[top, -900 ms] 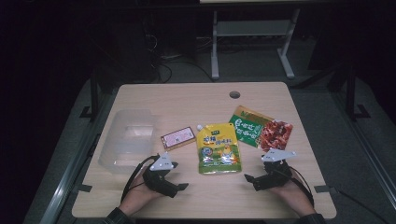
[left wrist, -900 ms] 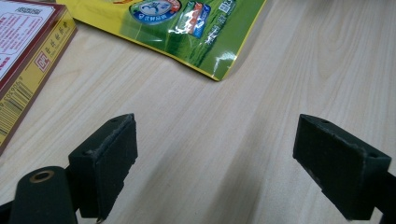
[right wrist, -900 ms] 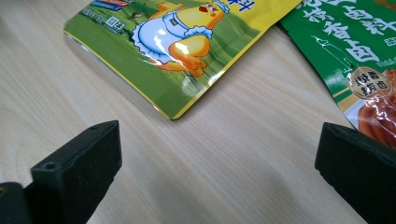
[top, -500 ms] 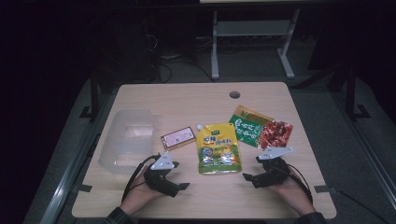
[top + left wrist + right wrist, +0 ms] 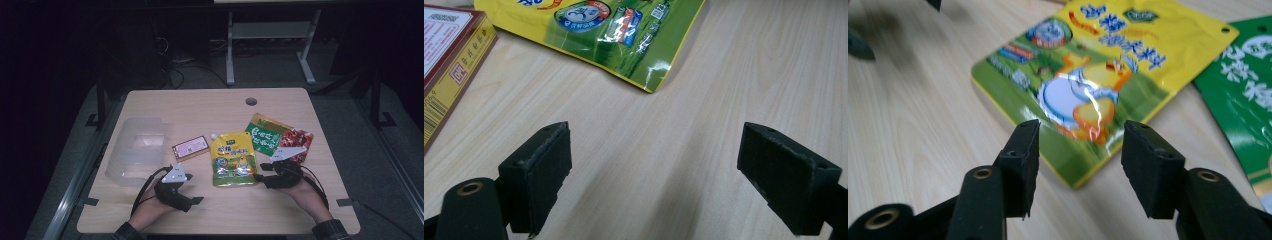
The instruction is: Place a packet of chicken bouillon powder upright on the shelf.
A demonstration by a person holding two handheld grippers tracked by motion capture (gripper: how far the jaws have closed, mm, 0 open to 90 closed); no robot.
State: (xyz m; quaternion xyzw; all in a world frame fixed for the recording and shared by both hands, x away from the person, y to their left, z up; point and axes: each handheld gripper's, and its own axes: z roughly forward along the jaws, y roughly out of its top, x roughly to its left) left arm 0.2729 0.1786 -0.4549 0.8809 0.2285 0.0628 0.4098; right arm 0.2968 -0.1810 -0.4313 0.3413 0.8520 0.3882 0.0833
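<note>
A yellow pouch (image 5: 232, 159) lies flat in the middle of the wooden table (image 5: 200, 110). My right gripper (image 5: 261, 178) sits low at its right lower corner, pointing left. In the right gripper view that gripper (image 5: 1080, 150) stands partly open, and the yellow pouch (image 5: 1098, 75) lies just ahead of the fingertips, untouched. My left gripper (image 5: 194, 192) rests left of the pouch, near the front edge. In the left gripper view it (image 5: 654, 165) is wide open over bare wood, with the pouch's corner (image 5: 594, 30) ahead.
A green pouch (image 5: 263, 136) and a red pouch (image 5: 300, 142) overlap to the right of the yellow one. A small flat box (image 5: 190, 147) lies to its left, and a clear plastic container (image 5: 120, 150) stands at the table's left edge. A cable hole (image 5: 251, 101) marks the far side.
My right gripper has slid a little left and forward, up to the yellow pouch's corner. The left gripper has stayed where it was.
</note>
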